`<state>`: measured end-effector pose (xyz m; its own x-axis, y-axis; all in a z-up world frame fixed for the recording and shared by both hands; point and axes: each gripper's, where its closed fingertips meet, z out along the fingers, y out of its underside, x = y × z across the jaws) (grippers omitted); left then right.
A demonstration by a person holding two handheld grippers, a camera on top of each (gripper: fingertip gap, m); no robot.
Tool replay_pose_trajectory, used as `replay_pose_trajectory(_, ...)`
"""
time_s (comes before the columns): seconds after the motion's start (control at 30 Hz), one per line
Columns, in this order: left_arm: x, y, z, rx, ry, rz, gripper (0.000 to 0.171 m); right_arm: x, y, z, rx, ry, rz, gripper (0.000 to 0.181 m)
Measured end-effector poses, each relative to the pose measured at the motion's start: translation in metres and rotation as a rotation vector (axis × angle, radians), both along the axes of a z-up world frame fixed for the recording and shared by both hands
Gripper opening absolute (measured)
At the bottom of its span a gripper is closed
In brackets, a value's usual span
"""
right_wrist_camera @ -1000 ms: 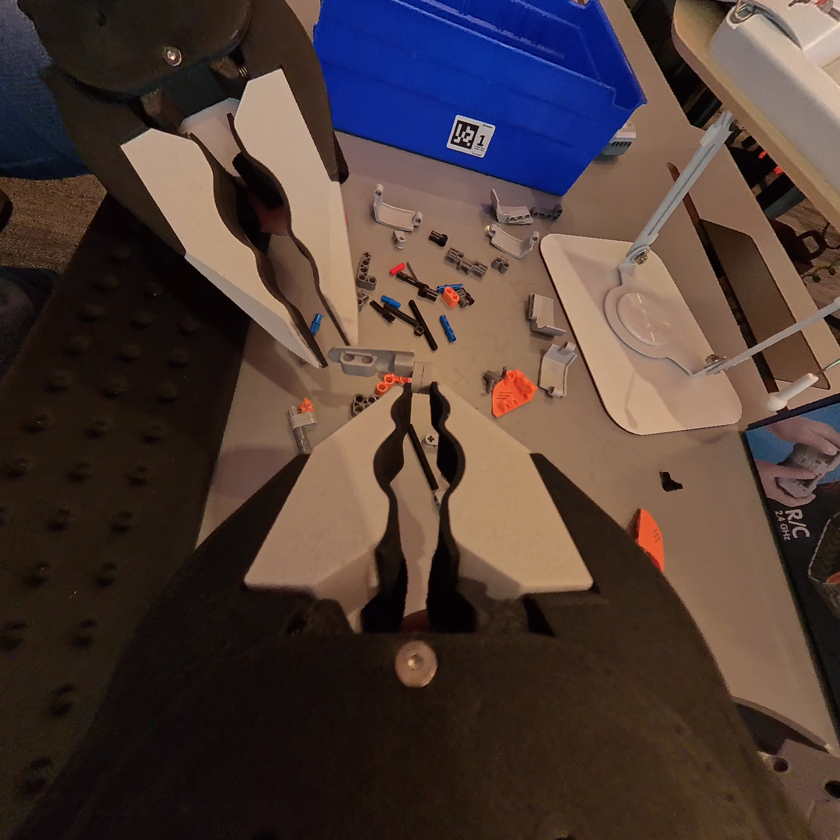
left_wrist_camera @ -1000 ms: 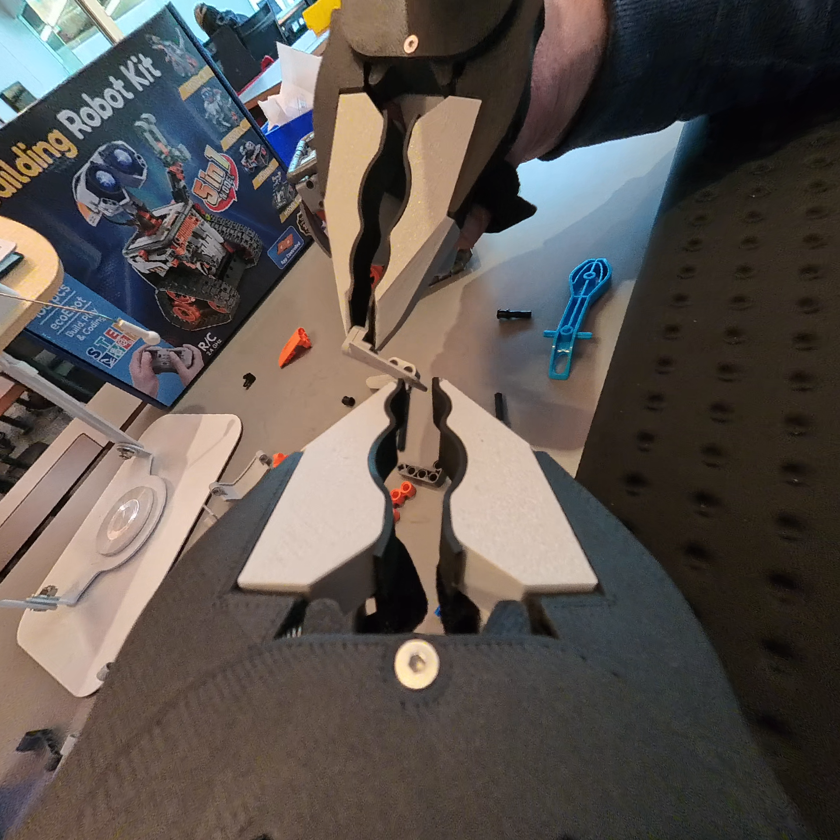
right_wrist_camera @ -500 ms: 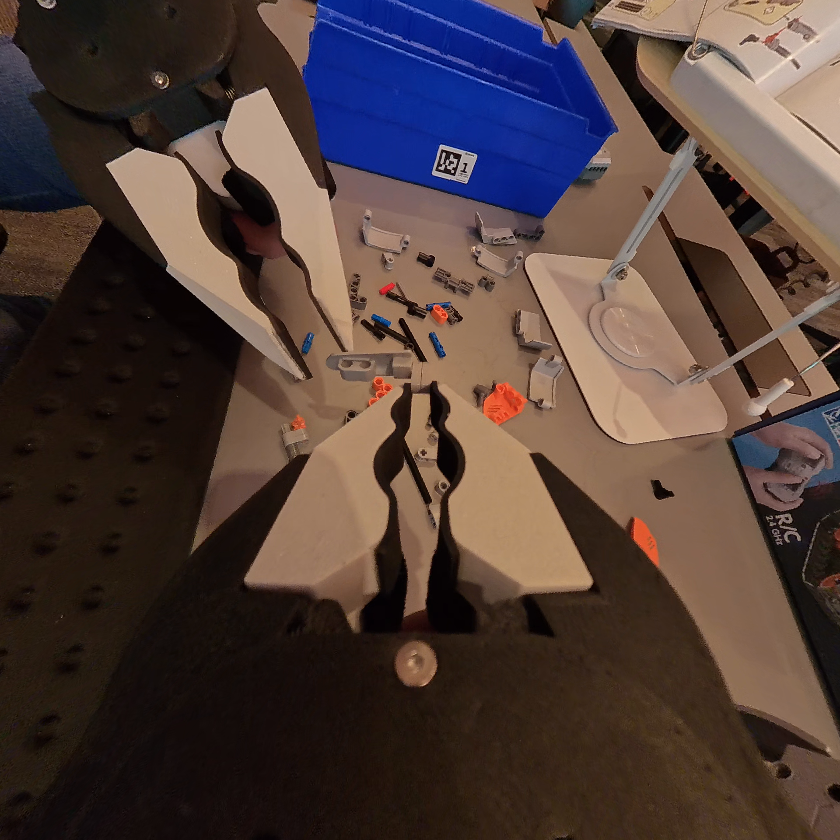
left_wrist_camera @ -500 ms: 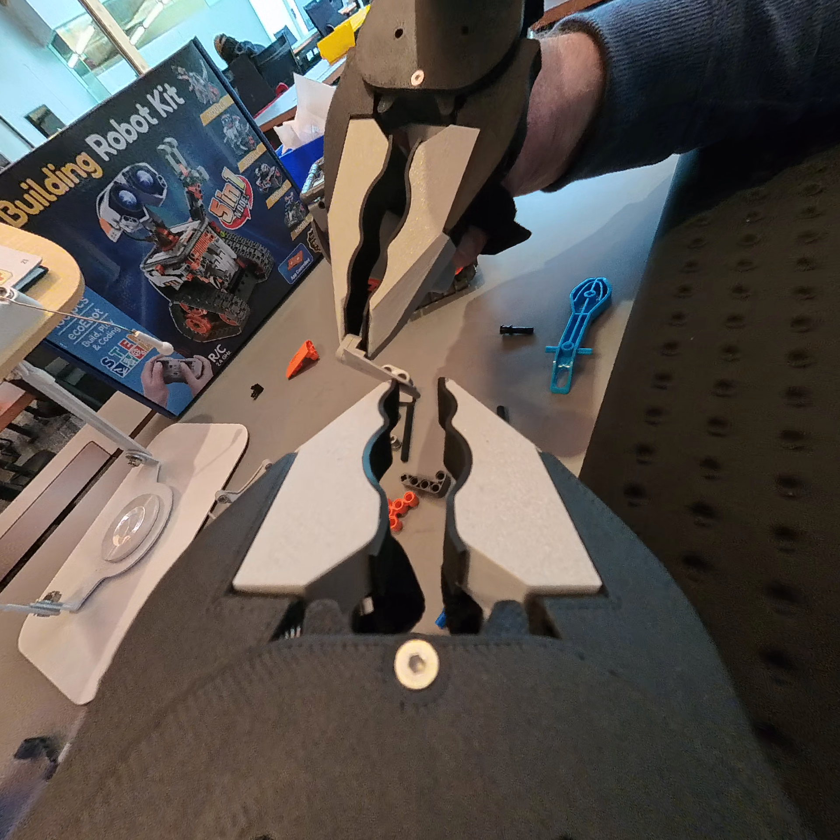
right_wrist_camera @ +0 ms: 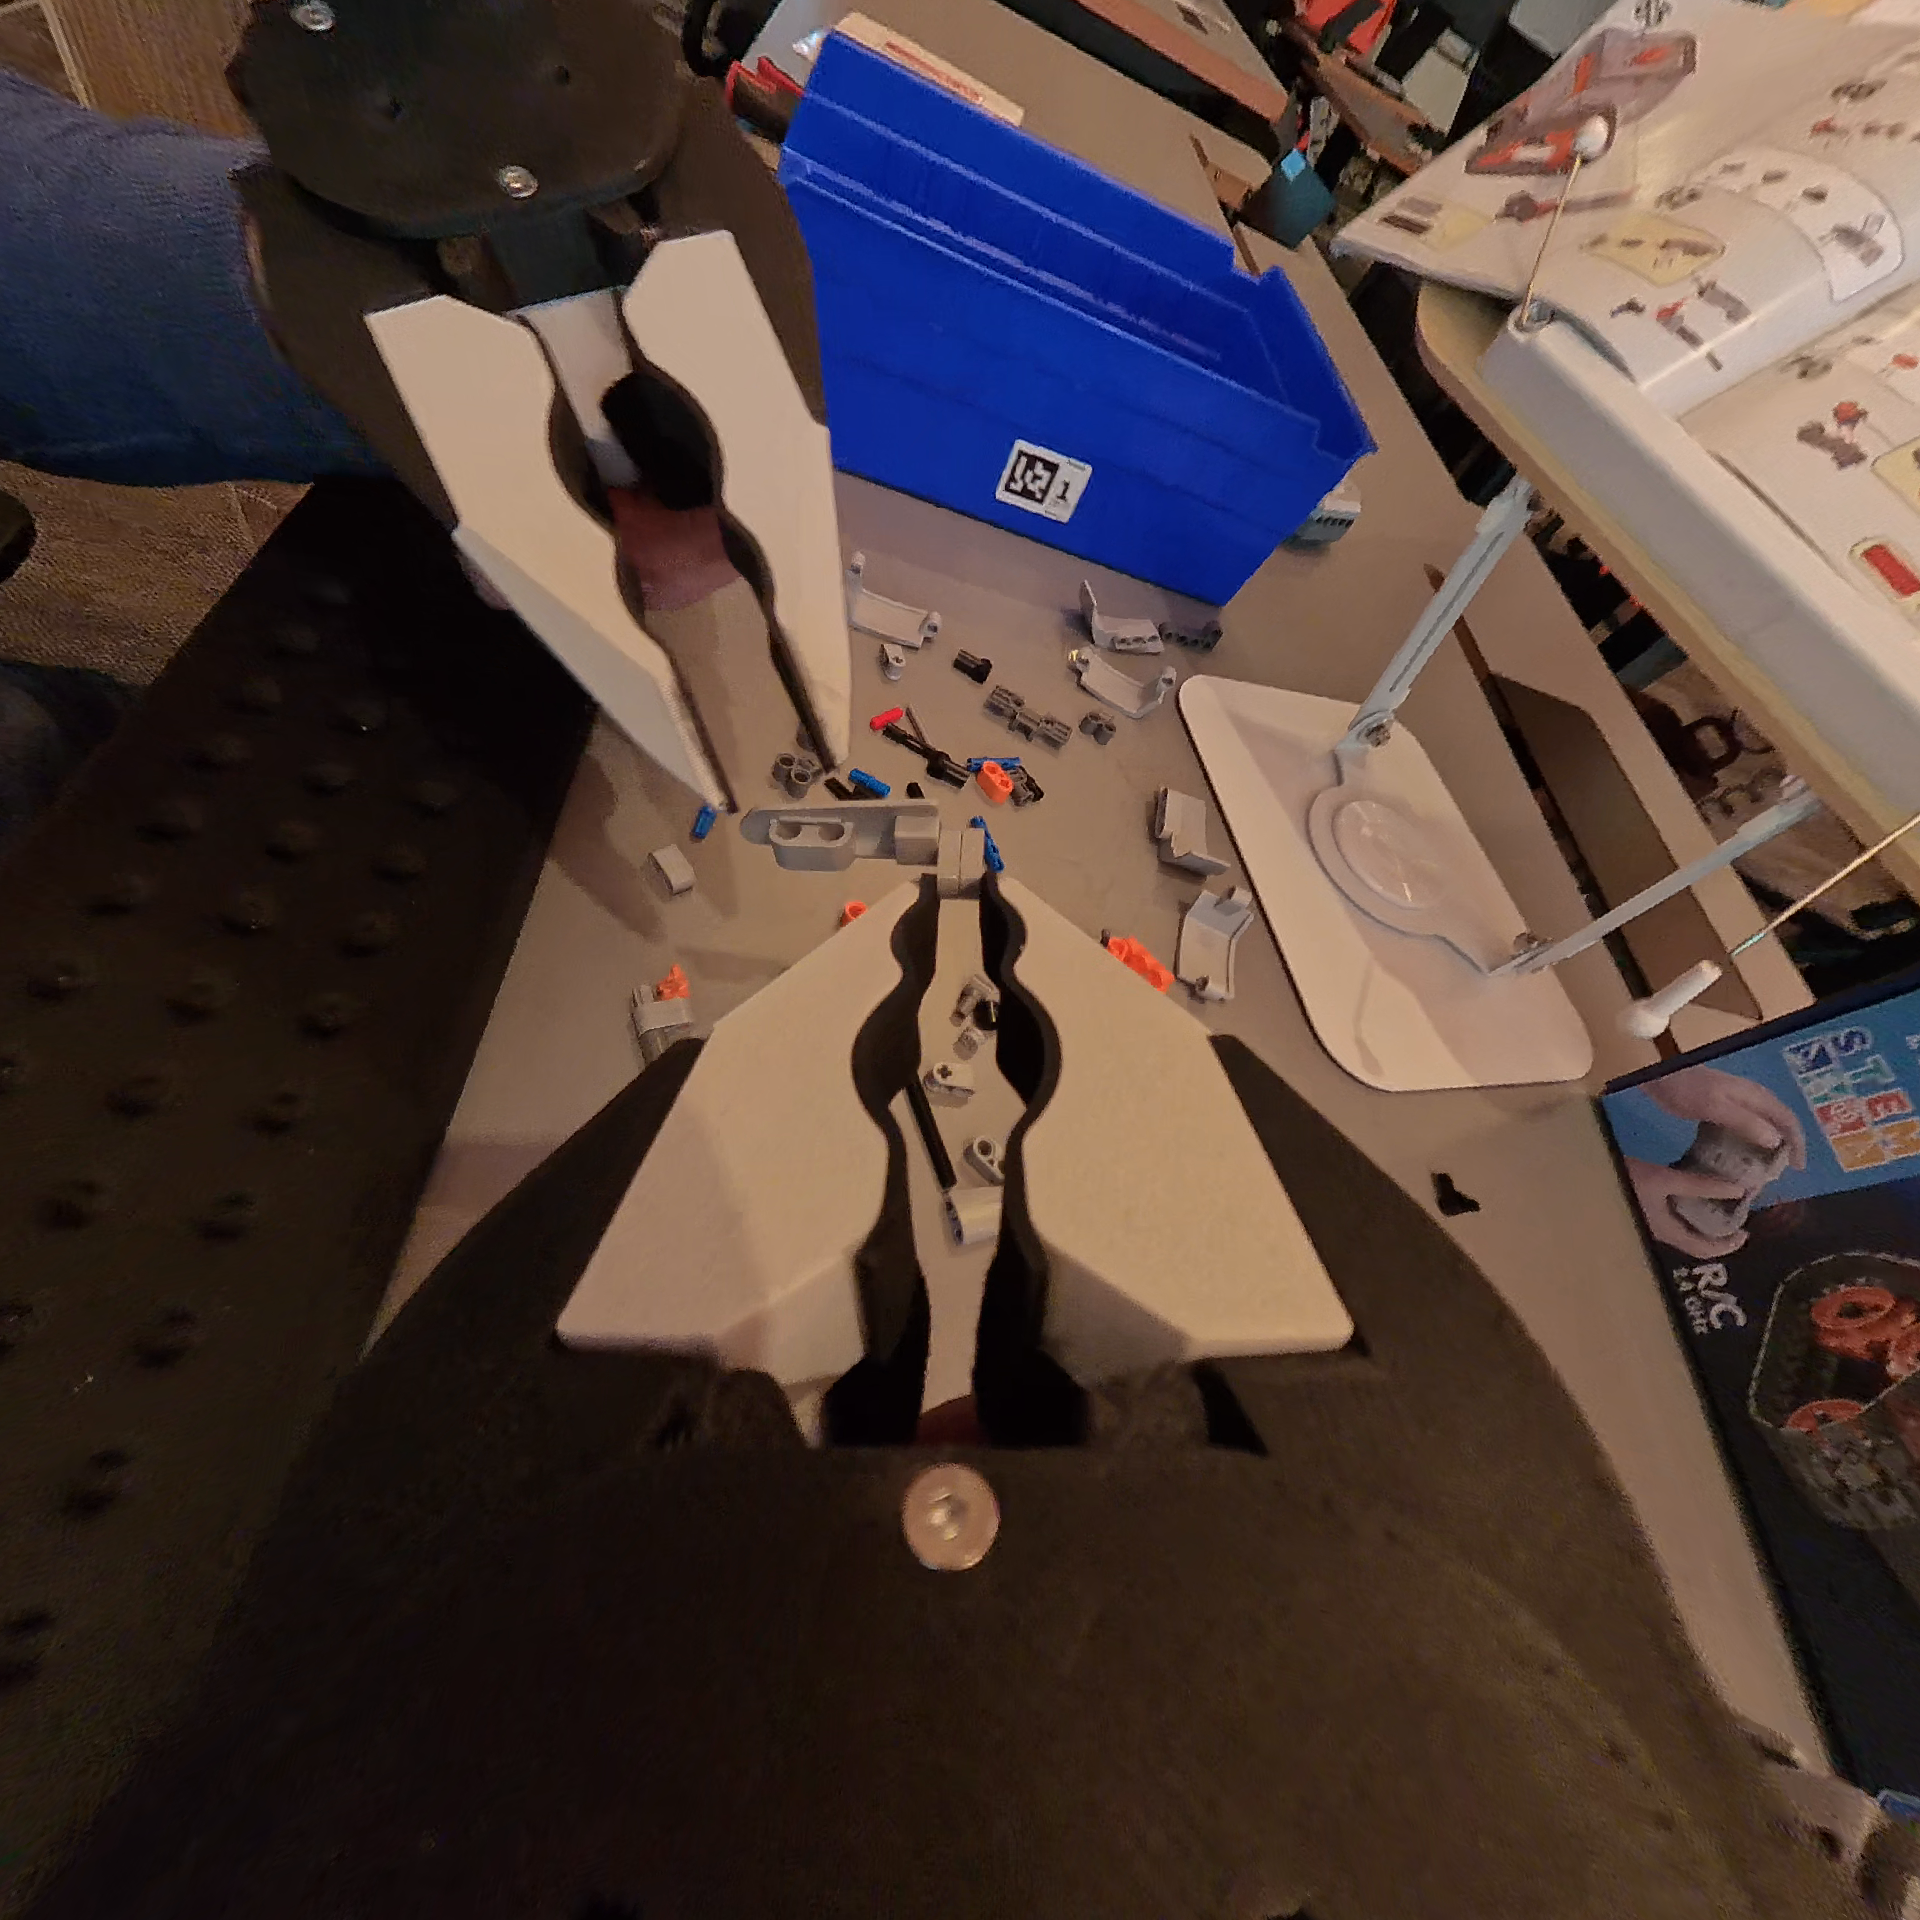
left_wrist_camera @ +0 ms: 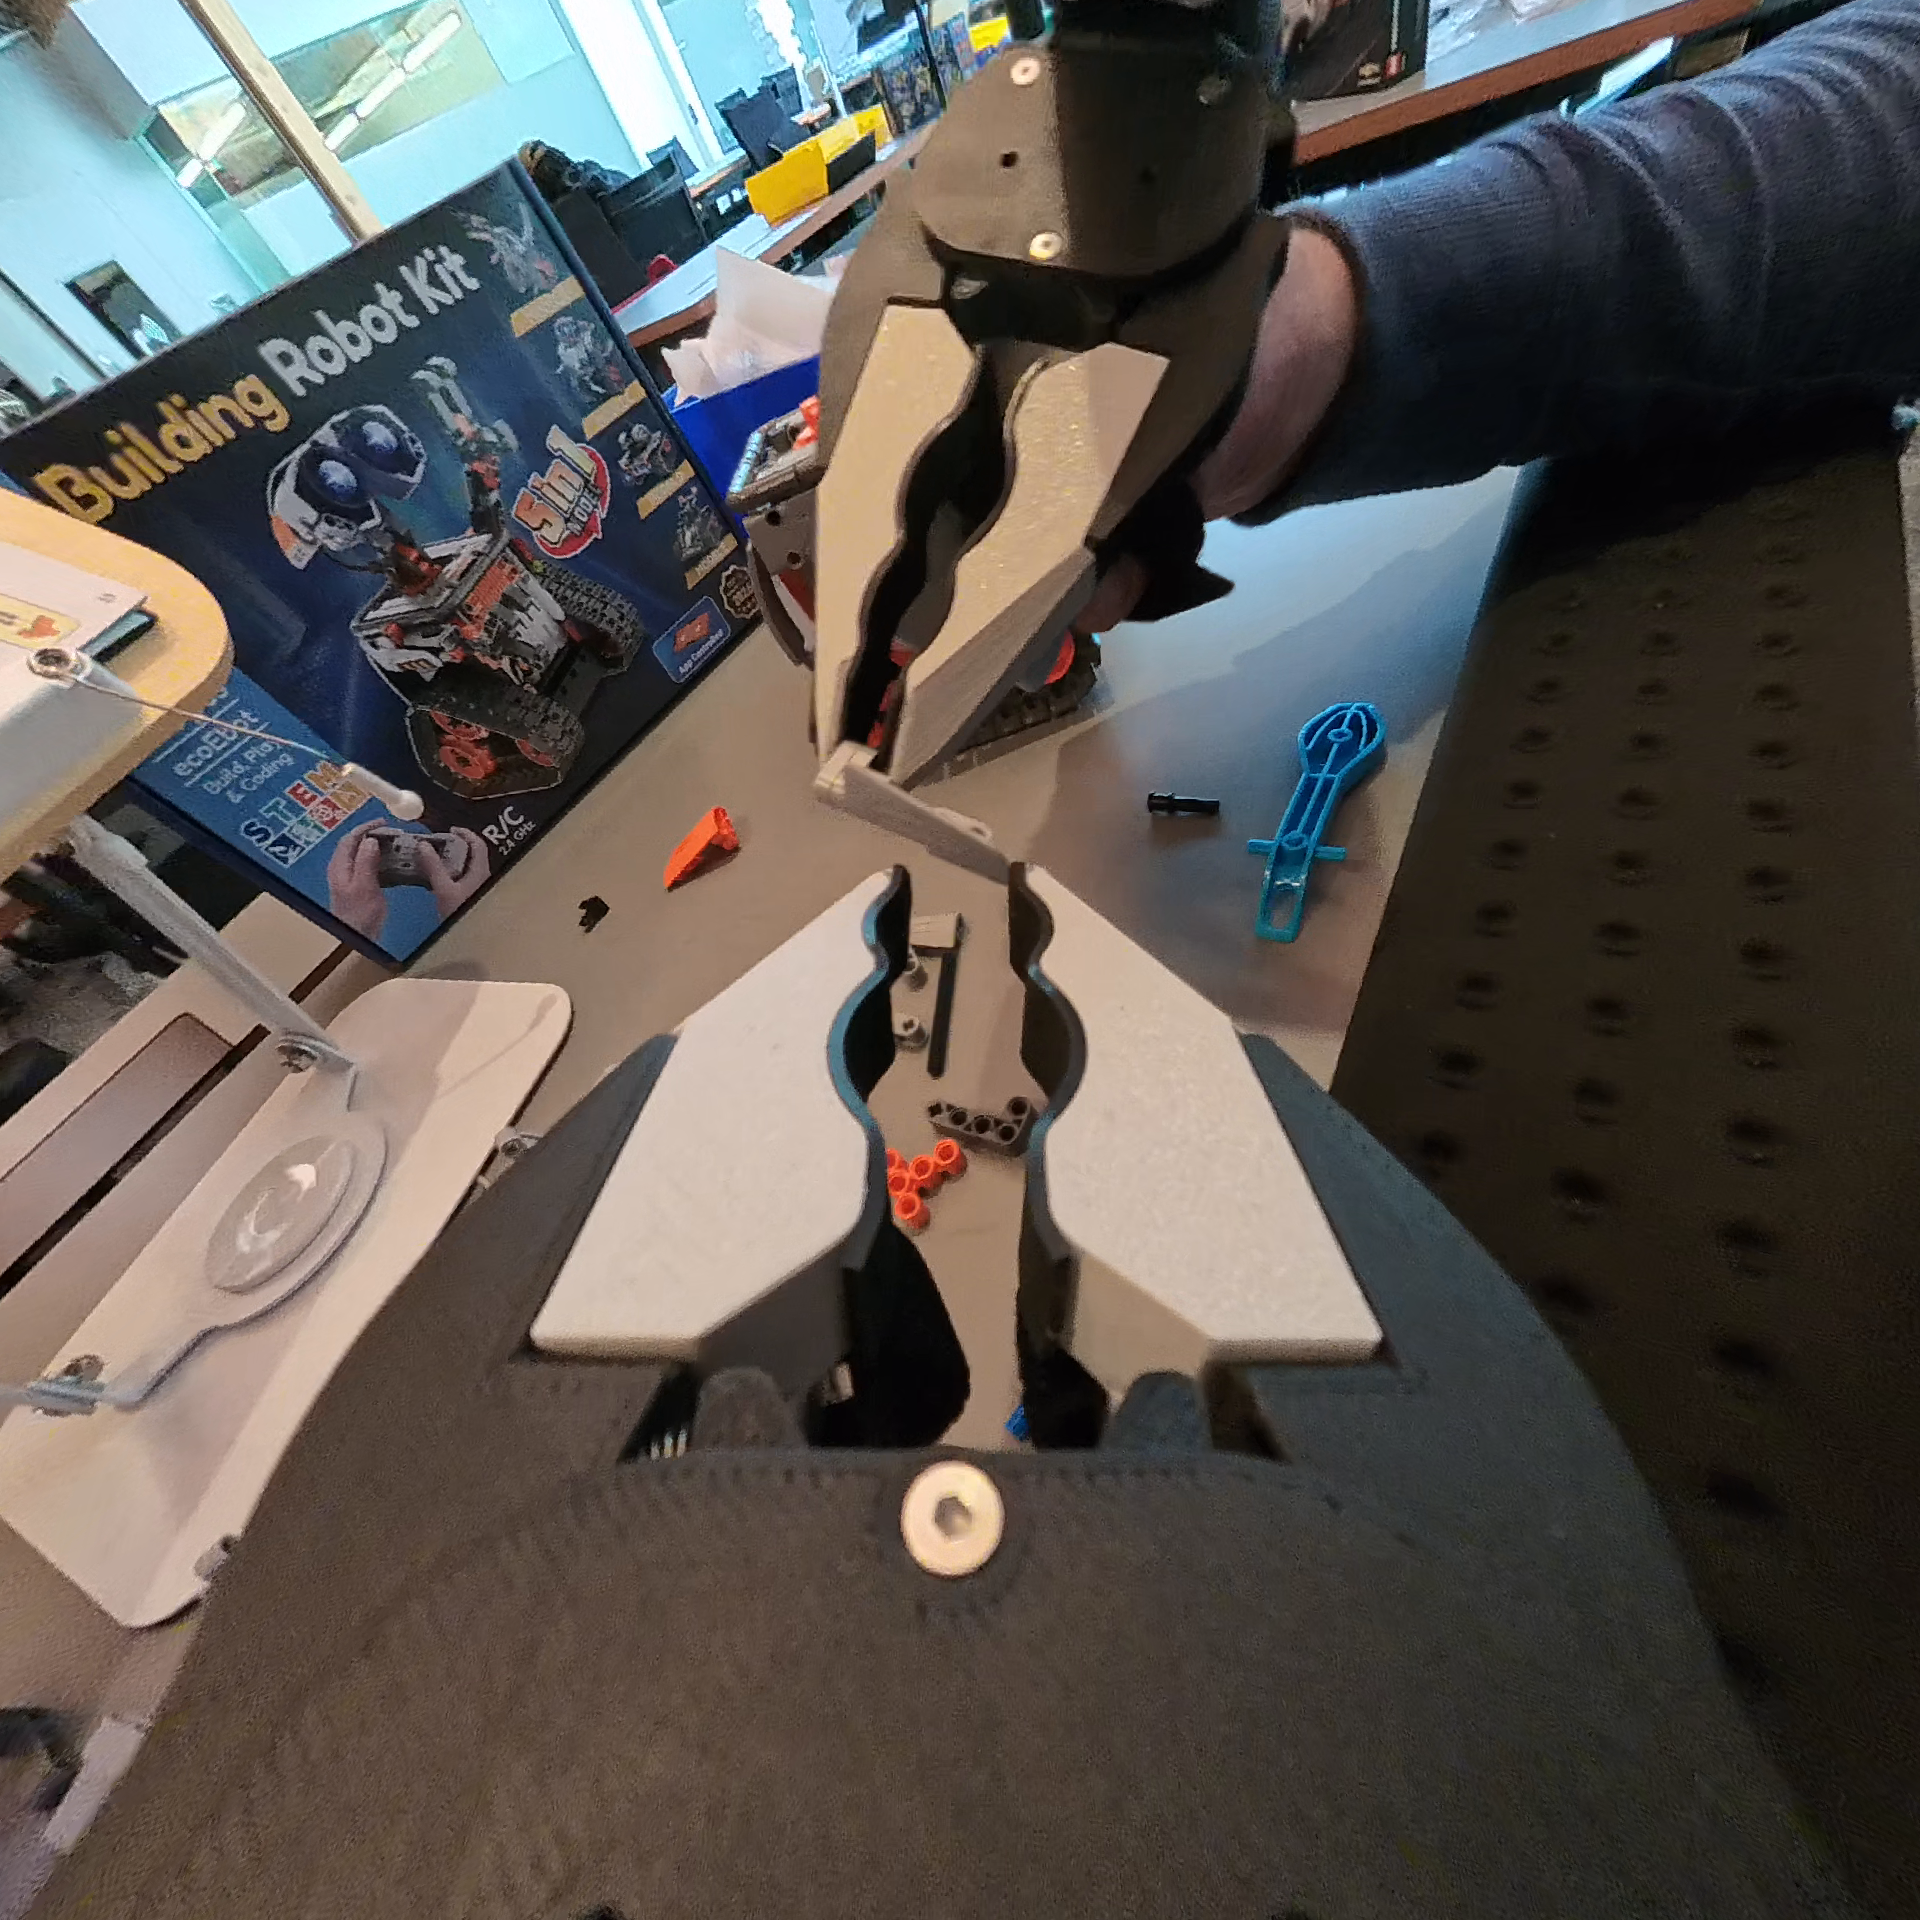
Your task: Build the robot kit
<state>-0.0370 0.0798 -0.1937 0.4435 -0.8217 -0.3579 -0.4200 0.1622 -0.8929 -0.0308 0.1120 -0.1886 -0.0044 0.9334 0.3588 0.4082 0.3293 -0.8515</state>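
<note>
My right gripper (right_wrist_camera: 958,883) is shut on one end of a long grey beam piece (right_wrist_camera: 831,840) and holds it above the grey table (right_wrist_camera: 582,997). In the left wrist view the right gripper (left_wrist_camera: 862,764) comes down from above, with the grey piece (left_wrist_camera: 904,816) sticking out of its tips. My left gripper (left_wrist_camera: 961,878) is open and empty. Its right fingertip is close to the free end of the piece, and I cannot tell if they touch. In the right wrist view the left gripper (right_wrist_camera: 774,784) hangs open just behind the piece.
Loose small parts (right_wrist_camera: 966,758) lie scattered before a blue bin (right_wrist_camera: 1039,343). A white stand base (right_wrist_camera: 1371,883) is at the right, a kit box (left_wrist_camera: 416,520) behind. A blue tool (left_wrist_camera: 1309,821), an orange wedge (left_wrist_camera: 707,847) and a black dotted mat (left_wrist_camera: 1662,935) also show. My left and right fingertips are right by each other.
The left gripper's jaws have opened wider. The right gripper has lifted a little with the grey piece, and the piece's free end now lies at the left gripper's fingertips.
</note>
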Motion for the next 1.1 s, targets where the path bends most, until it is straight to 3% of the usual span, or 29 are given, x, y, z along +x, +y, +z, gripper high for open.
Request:
replay_pose_trajectory(0.2,0.003,-0.005,0.008,-0.209,-0.165,-0.094,0.018,-0.002,-0.018,0.017,0.137,0.083,0.105,0.005)
replay_pose_trajectory(0.43,0.012,-0.021,0.007,-0.435,-0.277,-0.26,0.025,-0.002,-0.036,0.018,0.371,0.029,0.174,0.005)
replay_pose_trajectory(0.57,0.014,-0.027,0.015,-0.466,-0.326,-0.31,0.03,-0.004,-0.043,0.013,0.444,-0.015,0.202,0.005)
replay_pose_trajectory(0.87,0.017,-0.026,0.011,-0.436,-0.293,-0.3,0.018,-0.007,-0.048,0.011,0.484,-0.029,0.208,0.006)
replay_pose_trajectory(1.1,0.013,-0.009,0.025,-0.377,-0.387,-0.201,0.014,-0.006,-0.025,0.018,0.367,-0.036,0.059,0.018)
